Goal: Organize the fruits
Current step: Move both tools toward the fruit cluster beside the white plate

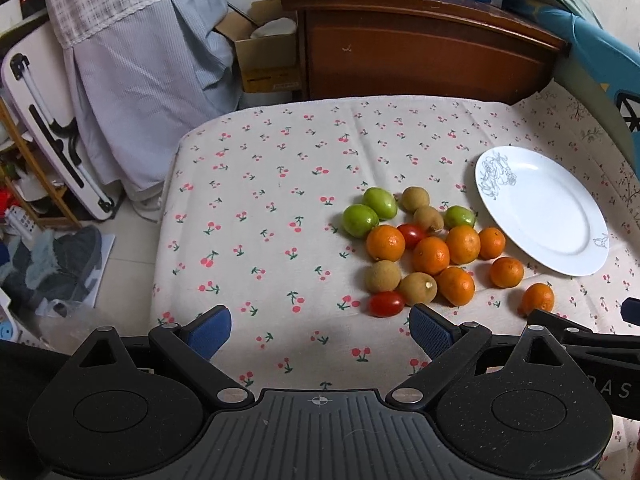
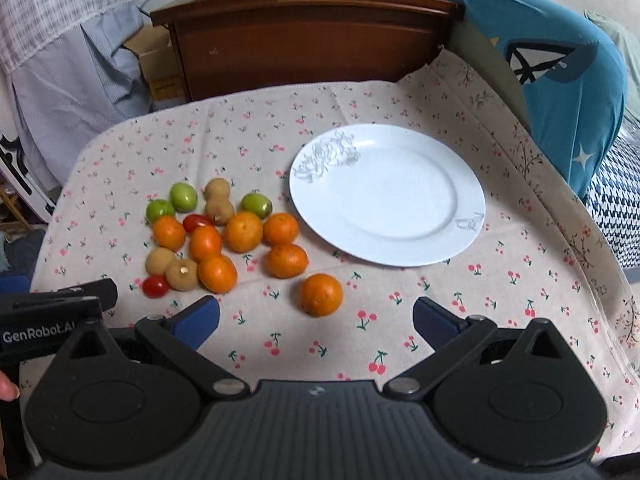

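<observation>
A pile of small fruit lies on the cherry-print cloth: several oranges (image 1: 430, 255) (image 2: 243, 231), three green fruits (image 1: 360, 220) (image 2: 183, 197), several brown round fruits (image 1: 383, 276) (image 2: 182, 274) and two red tomatoes (image 1: 386, 303) (image 2: 155, 286). One orange (image 2: 321, 294) sits apart, nearest my right gripper (image 2: 316, 324). An empty white plate (image 1: 560, 248) (image 2: 420, 240) lies to the right of the pile. My left gripper (image 1: 320, 332) is open over bare cloth, short of the pile. My right gripper is open too, holding nothing.
A wooden cabinet (image 1: 420, 52) (image 2: 304, 44) stands behind the table with boxes on top. A blue cushion (image 2: 560, 76) leans at the right. Hanging cloth (image 1: 140, 80) and a cardboard box (image 1: 264, 52) are at the left, beyond the table edge.
</observation>
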